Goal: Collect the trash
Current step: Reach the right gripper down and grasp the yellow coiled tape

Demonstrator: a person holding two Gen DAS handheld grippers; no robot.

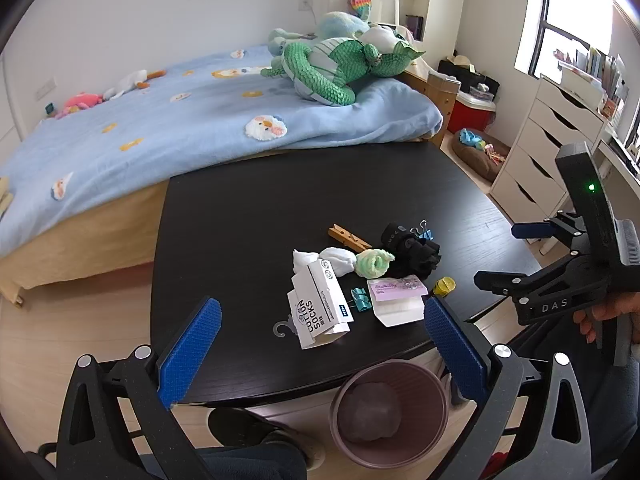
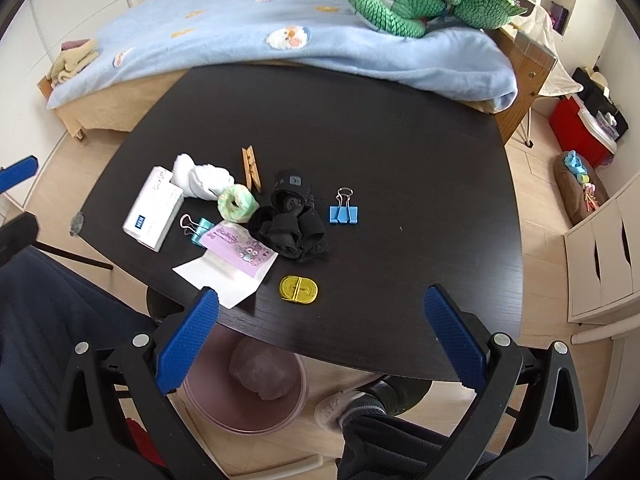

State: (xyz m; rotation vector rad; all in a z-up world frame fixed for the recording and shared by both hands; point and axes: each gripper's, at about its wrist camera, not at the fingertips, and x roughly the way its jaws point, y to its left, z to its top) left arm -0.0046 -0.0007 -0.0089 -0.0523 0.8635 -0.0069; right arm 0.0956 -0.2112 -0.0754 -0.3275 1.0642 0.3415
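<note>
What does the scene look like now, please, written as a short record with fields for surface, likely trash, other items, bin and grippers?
surface: black table beside a bed
likely trash: empty sock box, purple sticker sheet on white paper
other items: white socks, green sock roll, black socks, wooden clothespin, blue binder clip, teal binder clip, yellow tape roll
bin: pink bin on floor below near table edge
grippers: left gripper open, empty; right gripper open, empty

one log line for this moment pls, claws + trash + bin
left claw: open, empty | right claw: open, empty | sock box, paper on table | bin on floor below near edge
</note>
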